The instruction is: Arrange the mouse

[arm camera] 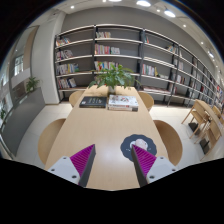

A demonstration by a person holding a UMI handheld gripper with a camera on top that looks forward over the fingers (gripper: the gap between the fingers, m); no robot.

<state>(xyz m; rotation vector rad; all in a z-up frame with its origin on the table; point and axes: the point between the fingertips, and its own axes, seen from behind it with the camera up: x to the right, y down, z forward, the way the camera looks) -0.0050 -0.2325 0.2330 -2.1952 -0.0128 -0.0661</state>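
Note:
A white mouse lies on a round grey mouse mat on the light wooden table. It is just ahead of my right finger, whose tip partly hides the mat. My gripper is open and empty, held above the near end of the table, with bare tabletop between the fingers. The left finger is well apart from the mouse.
At the table's far end stand a green potted plant, a dark book and a white stack of papers. Wooden chairs flank the table. Bookshelves line the back wall.

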